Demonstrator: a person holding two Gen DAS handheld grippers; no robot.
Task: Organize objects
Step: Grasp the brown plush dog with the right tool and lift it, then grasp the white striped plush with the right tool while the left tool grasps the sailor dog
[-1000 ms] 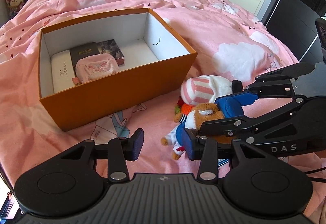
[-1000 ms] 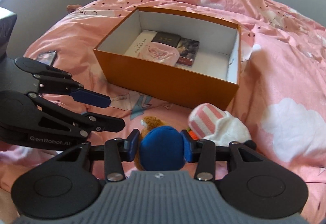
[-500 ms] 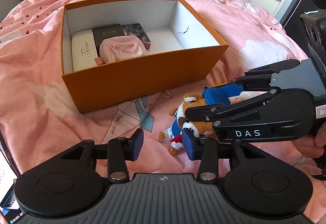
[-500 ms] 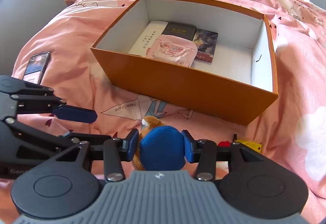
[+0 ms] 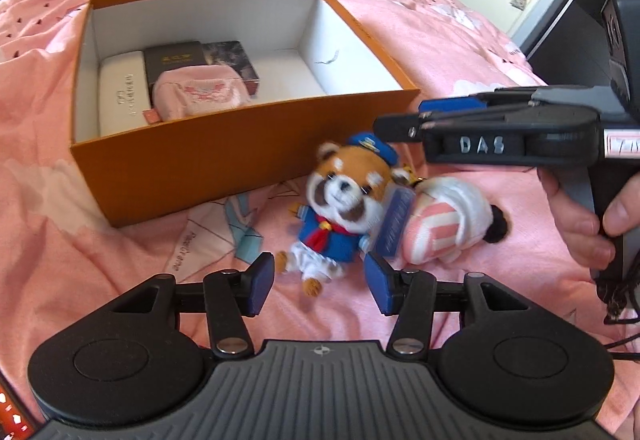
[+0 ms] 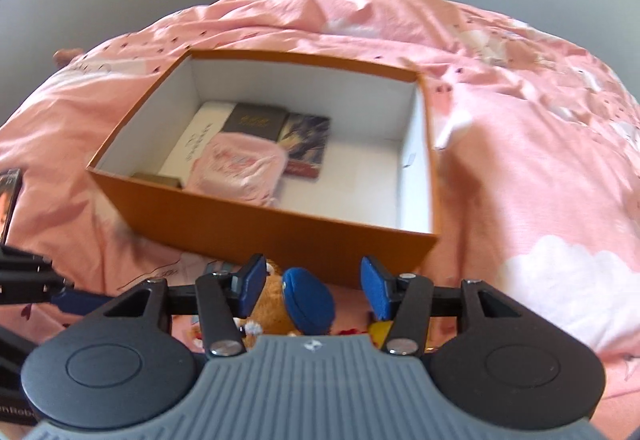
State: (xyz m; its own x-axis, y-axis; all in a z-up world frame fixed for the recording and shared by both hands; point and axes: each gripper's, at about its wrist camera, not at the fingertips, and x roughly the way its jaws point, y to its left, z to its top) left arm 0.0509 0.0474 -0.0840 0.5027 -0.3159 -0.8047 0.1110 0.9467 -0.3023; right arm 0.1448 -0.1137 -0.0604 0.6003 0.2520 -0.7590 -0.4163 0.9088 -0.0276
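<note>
Two grippers: both jaws had just been opening.
box [image 5: 240, 156]: open, upright on the bed, behind plush.
plush [image 5: 340, 216]: lay just ahead of left gripper [image 5: 320, 282], nearer it, unheld.
right gripper [image 6: 312, 290]: parted, cap between, pads clear.

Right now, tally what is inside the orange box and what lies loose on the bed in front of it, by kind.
In the orange box:
Flat boxes or books: 3 (white, black, picture-covered)
Pink pouch: 1
In front of it:
Plush toys: 2 (red panda plush, pink-striped plush)
Total: 6
</note>
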